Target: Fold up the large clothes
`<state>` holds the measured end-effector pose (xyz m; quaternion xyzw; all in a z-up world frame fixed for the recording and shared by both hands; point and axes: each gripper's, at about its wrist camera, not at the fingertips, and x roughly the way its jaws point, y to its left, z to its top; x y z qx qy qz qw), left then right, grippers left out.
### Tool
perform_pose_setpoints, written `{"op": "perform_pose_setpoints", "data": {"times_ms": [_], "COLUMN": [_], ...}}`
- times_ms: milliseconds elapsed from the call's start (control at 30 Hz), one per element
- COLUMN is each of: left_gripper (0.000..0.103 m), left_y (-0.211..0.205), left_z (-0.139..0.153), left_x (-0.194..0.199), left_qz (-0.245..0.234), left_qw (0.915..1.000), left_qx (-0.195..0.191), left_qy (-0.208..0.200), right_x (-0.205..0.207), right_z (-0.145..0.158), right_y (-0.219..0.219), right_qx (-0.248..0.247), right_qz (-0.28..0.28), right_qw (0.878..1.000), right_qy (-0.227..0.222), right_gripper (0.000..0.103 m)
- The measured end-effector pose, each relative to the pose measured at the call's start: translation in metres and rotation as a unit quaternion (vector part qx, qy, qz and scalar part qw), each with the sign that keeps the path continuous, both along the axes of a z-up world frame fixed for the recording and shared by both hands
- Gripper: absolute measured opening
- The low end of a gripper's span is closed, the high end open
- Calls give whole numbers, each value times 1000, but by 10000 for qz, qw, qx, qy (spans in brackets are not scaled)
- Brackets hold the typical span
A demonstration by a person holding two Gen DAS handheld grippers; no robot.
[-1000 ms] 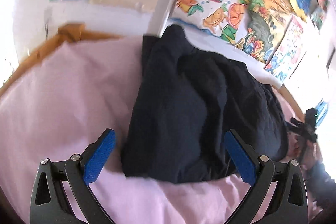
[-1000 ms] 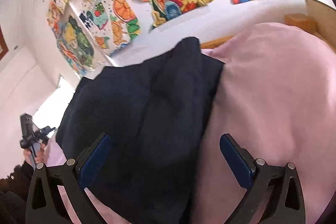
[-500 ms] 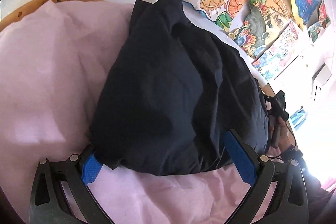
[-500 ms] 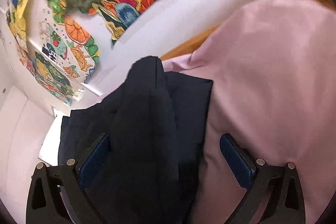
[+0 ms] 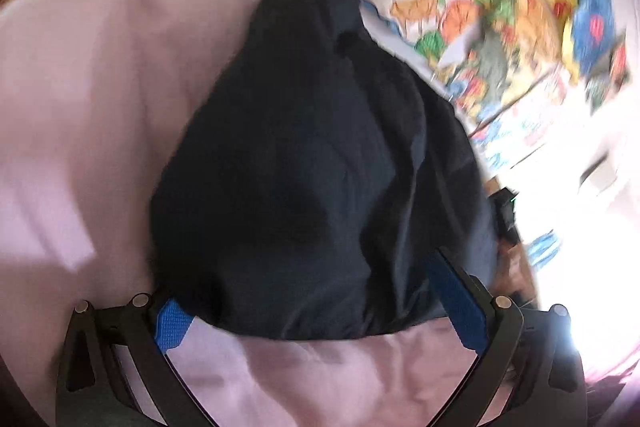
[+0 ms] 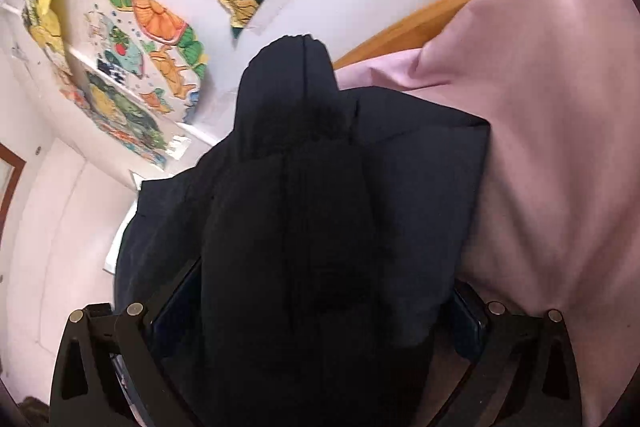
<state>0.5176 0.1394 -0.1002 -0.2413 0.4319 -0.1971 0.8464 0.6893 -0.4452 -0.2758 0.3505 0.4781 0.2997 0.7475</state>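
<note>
- Left view: the left gripper had advanced on the dark garment, which a second earlier lay a little ahead of its fingers. The garment's near hem now sat between the wide-spread jaws, covering the tip of the left blue pad and lying against the inner side of the right one. The jaws had not closed; nothing was gripped.
- Left view, setting: the garment lay bunched on the pink sheet, its far end reaching the wall with the painted pictures, which were blurred.
- Right view: the right gripper had likewise closed the distance. The garment now filled the gap between its fingers and hid most of both pads. The jaws stood wide; whether they pinched any cloth could not be told.
- Right view, setting: a folded corner of the garment rested on the pink sheet to the right; the wooden bed frame showed behind.
- Reading: both tools appeared set at the near edge for a grasp, so the next fold was probably about to begin.
</note>
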Motion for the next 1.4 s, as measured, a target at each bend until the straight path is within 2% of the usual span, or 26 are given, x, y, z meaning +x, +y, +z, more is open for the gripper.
{"op": "perform_pose_setpoints", "data": {"times_ms": [100, 200, 233, 267, 333, 500, 567, 633, 700, 733, 800, 867, 900, 967, 1000, 1067, 1167, 1267, 1400], "left_gripper": [101, 101, 101, 101, 101, 101, 101, 101, 101, 98, 84, 66, 61, 40, 37, 27, 21, 17, 15], "left_y": [7, 8, 7, 8, 10, 8, 3, -3, -9, -11, -18, -26, -30, -35, -38, -47, -57, -62, -67], "left_z": [3, 7, 6, 1, -1, -13, -15, -19, -19, -17, -11, -6, -5, -2, 0, 5, 10, 15, 19], "left_x": [-13, -28, -30, -35, -44, -18, -5, 12, 22, 24, 22, 18, 17, 14, 12, 6, -1, -8, -19], "left_qz": [194, 330, 373, 349, 372, 435, 433, 502, 695, 768, 784, 722, 703, 642, 622, 587, 605, 610, 612], "left_qw": [9997, 9994, 9989, 9981, 9974, 9971, 9980, 9977, 9962, 9957, 9956, 9939, 9934, 9924, 9912, 9872, 9814, 9790, 9747], "left_qx": [-86, 9, -37, -256, -426, -424, -288, -19, 42, 105, 409, 834, 902, 1031, 1136, 1409, 1700, 1785, 1911], "left_qy": [82, 120, 265, 443, 447, 461, 370, 456, 525, 503, 311, 76, -5, -172, -262, -463, -657, -780, -986], "right_x": [-2, -2, -2, -2, 0, 5, 10, 18, 22, 23, 18, 13, 12, 8, 6, -1, -13, -26, -41], "right_z": [-2, -5, -5, -5, -6, -6, -7, -10, -12, -12, -8, -3, -2, 1, 4, 10, 27, 46, 67], "right_y": [0, 1, 1, 1, 3, 4, 3, 1, 2, 4, 9, 12, 12, 14, 19, 21, 22, 22, 21], "right_qx": [-16, -44, -50, -52, -59, -104, -108, -32, 9, -24, -111, -175, -192, -215, -239, -284, -478, -605, -612], "right_qz": [-34, -42, -43, -43, -58, -42, -33, -102, -184, -176, -146, -108, -109, -148, -162, -199, -241, -313, -447], "right_qw": [10000, 10000, 10000, 10000, 9999, 9999, 9998, 9995, 9990, 9991, 9996, 9998, 9997, 9997, 9995, 9992, 9978, 9956, 9930], "right_qy": [-26, -60, -61, -61, -60, 41, 139, 311, 414, 394, 226, 70, 39, -32, -83, -182, -401, -647, -905], "right_gripper": [103, 103, 103, 103, 103, 103, 103, 103, 103, 103, 103, 97, 89, 71, 67, 48, 32, 25, 22]}}
